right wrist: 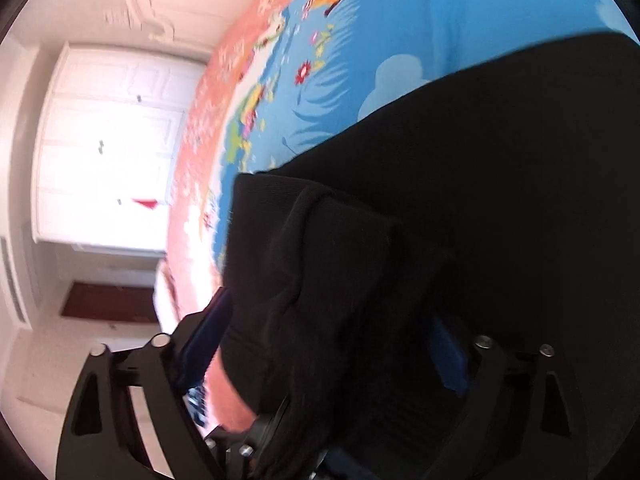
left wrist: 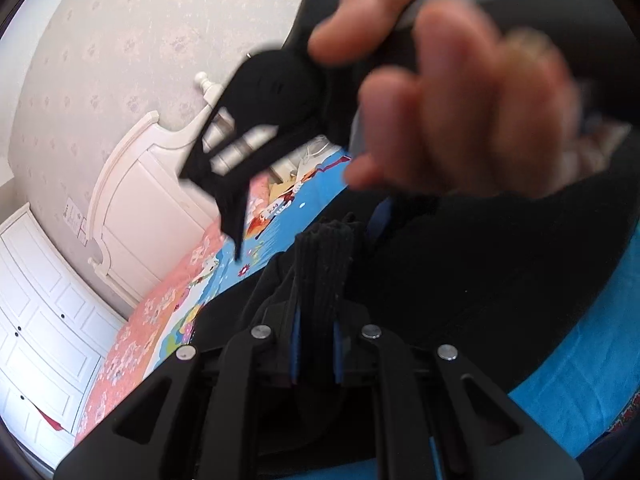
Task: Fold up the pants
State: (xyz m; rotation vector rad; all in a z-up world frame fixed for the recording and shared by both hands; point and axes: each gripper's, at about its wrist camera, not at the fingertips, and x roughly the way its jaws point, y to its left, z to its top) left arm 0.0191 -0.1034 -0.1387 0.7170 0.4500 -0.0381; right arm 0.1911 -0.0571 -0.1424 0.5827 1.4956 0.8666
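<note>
The black pants [left wrist: 500, 280] lie spread on the bed, dark and hard to read. My left gripper [left wrist: 318, 280] is shut on a ribbed black cuff of the pants [left wrist: 324, 256], pinched between its blue pads. Above it, a blurred hand [left wrist: 452, 104] holds my right gripper [left wrist: 234, 200] over the bed. In the right wrist view, my right gripper [right wrist: 328, 320] stands wide. A bunched fold of the pants [right wrist: 320, 264] lies between its blue pads [right wrist: 448, 356], which do not visibly press on it. More of the pants [right wrist: 500, 168] stretch away to the right.
The bed sheet [right wrist: 420, 20] is blue with cartoon prints and a pink flowered border [left wrist: 132, 340]. A white headboard [left wrist: 140, 192] stands against the patterned wall. A white wardrobe [left wrist: 36, 292] is beside the bed, and the floor [right wrist: 36, 380] shows below its edge.
</note>
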